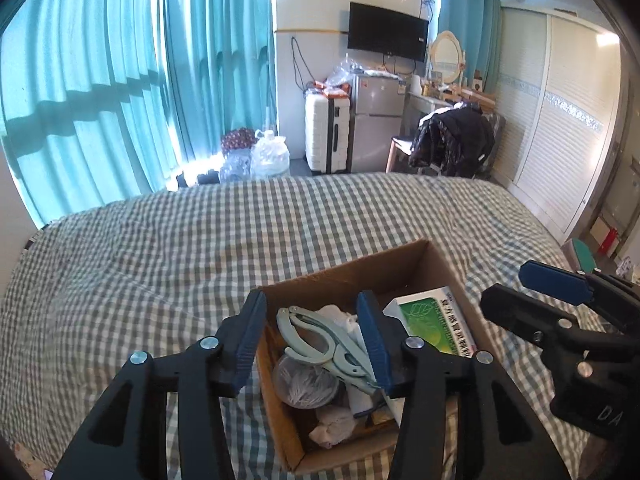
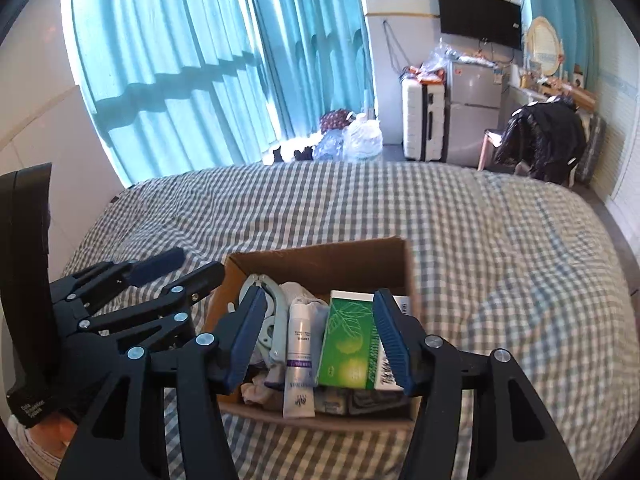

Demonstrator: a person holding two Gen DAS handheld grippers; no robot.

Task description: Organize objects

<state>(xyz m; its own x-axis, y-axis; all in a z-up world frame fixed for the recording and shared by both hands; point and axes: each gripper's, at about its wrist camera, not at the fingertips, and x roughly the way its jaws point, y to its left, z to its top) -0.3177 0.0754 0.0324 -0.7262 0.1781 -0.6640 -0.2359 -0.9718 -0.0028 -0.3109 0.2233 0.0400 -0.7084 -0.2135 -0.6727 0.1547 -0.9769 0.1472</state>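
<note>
An open cardboard box (image 1: 348, 276) (image 2: 320, 258) sits on the checked bed. Inside lie pale green plastic clips (image 1: 320, 340) (image 2: 276, 320), a green and white carton (image 1: 436, 324) (image 2: 348, 344), a white tube (image 2: 299, 364), a clear round tub (image 1: 304, 384) and crumpled white cloth (image 1: 332, 426). My left gripper (image 1: 312, 340) is open and empty, just above the box's left side. My right gripper (image 2: 320, 340) is open and empty over the box, its fingers either side of the tube and carton. Each gripper shows in the other's view: the right one (image 1: 532, 292), the left one (image 2: 180, 268).
The bed (image 1: 200, 240) (image 2: 500, 260) with grey-white checked cover spreads around the box. Beyond it are teal curtains (image 1: 120, 80), water jugs (image 1: 270, 156), a white suitcase (image 1: 326, 132), a small fridge (image 1: 376, 120), a chair with a black jacket (image 1: 452, 136) and a wardrobe (image 1: 560, 120).
</note>
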